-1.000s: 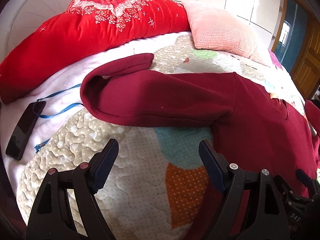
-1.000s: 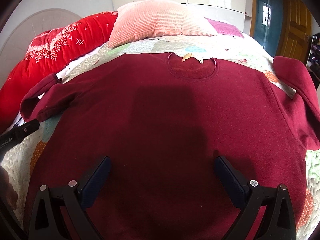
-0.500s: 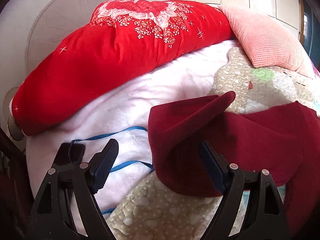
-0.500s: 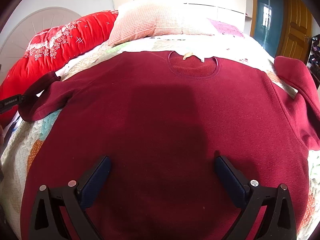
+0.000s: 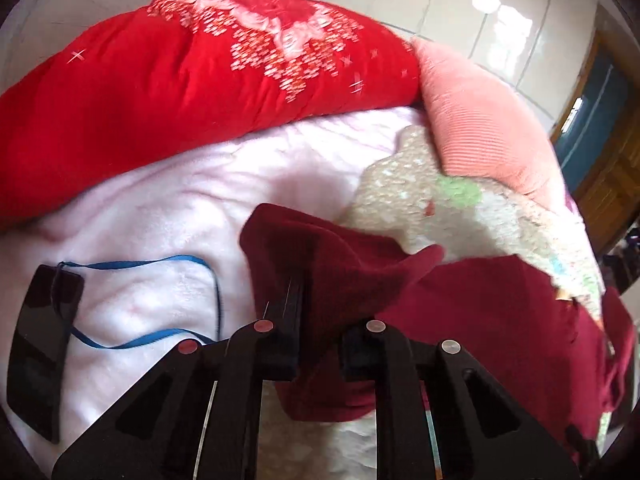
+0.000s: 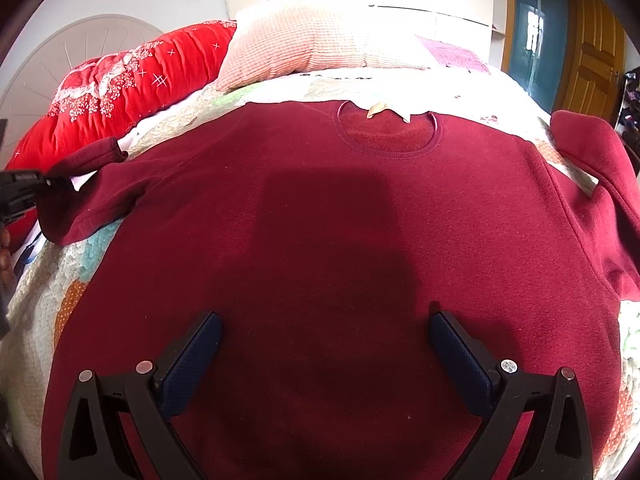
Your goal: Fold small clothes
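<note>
Nearest in the right-wrist view, the right claw [image 6: 322, 354] hangs w/ its fingers spread wide over the lower body of the sweater [image 6: 332, 264], nothing between them, not pressing the cloth as far as can be seen; prob. parked there to be ready for the hem or the other side once the sleeve fold is done. The sweater lies flat, front up, on the bed quilt [image 6: 52, 300]: hem toward the camera, neck hole [image 6: 386, 134] at the far end toward the pillow [image 6: 316, 54], so the body's long axis runs near-to-far, and the sleeves stick out crosswise to left & right. Right sleeve [image 6: 592, 152] is bent back on itself at the bed edge. On the other side the left claw [image 5: 316, 340] is pressed together, pinching the end of the left sleeve [image 5: 332, 280] near the cuff, cloth bunched up between the fingers & lifted a bit off the quilt [image 5: 452, 216]. Judging by the task, that hold is for carrying the sleeve in across the chest, i.e. first fold. Just left of it, on the pale pink blanket [image 5: 160, 216], lie a phone [image 5: 40, 344] & a blue cord [image 5: 152, 300], clear of the sleeve. Farthest back: red duvet [image 5: 168, 92] & the pillow.
</note>
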Demonstrator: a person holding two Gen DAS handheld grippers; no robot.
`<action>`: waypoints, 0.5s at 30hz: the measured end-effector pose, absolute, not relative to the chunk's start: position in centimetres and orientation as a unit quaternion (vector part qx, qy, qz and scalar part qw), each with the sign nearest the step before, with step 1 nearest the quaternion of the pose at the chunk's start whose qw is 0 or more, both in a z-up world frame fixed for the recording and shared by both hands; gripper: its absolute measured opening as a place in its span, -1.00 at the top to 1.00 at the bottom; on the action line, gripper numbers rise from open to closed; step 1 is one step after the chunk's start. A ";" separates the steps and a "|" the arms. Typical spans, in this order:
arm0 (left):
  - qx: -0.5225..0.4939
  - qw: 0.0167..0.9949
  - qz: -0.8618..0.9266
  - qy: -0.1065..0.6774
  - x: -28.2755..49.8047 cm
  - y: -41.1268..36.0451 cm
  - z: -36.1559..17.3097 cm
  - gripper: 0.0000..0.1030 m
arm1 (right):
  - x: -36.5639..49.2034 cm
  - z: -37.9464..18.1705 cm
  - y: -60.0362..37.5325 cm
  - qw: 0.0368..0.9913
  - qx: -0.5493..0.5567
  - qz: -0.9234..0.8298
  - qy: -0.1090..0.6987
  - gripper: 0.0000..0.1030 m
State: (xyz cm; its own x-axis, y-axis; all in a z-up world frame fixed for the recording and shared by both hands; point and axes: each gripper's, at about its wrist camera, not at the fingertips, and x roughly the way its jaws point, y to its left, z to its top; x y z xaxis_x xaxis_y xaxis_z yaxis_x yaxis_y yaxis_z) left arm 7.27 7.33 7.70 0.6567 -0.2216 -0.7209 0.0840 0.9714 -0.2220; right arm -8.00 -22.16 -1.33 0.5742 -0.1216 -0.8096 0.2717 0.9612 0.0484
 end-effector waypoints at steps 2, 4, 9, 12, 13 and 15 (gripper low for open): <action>-0.084 0.909 -0.124 0.389 5.7 5.6 9.4 0.76 | -8.1 -1.2 -22.3 0.885 0.091 -0.108 0.444 -1.00; -0.091 0.901 -0.177 0.385 3.9 3.8 10.4 0.76 | -8.4 -0.6 -22.7 0.887 0.105 -0.101 0.437 -1.00; -0.075 0.892 -0.223 0.387 -0.5 0.0 8.9 0.76 | -8.7 2.4 -23.2 0.901 0.165 -0.051 0.397 -1.00; -0.065 0.883 -0.211 0.414 -1.2 -0.3 5.5 0.76 | -7.2 2.3 -23.5 0.886 0.226 0.007 0.406 -1.00; -0.064 0.880 -0.208 0.421 -1.4 -0.3 4.6 0.76 | -6.7 2.1 -23.7 0.879 0.248 0.019 0.407 -1.00; -0.057 0.873 -0.208 0.437 -1.6 -0.3 3.3 0.76 | -5.9 1.5 -23.9 0.865 0.290 0.037 0.409 -1.00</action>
State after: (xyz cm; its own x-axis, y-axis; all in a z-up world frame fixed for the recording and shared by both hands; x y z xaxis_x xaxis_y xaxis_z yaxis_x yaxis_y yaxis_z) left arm -1.60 -0.25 3.29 0.5310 -0.4131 -0.7399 0.3141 0.9069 -0.2809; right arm -5.87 -23.91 1.55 0.6635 0.3005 -0.6852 0.1733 0.8292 0.5315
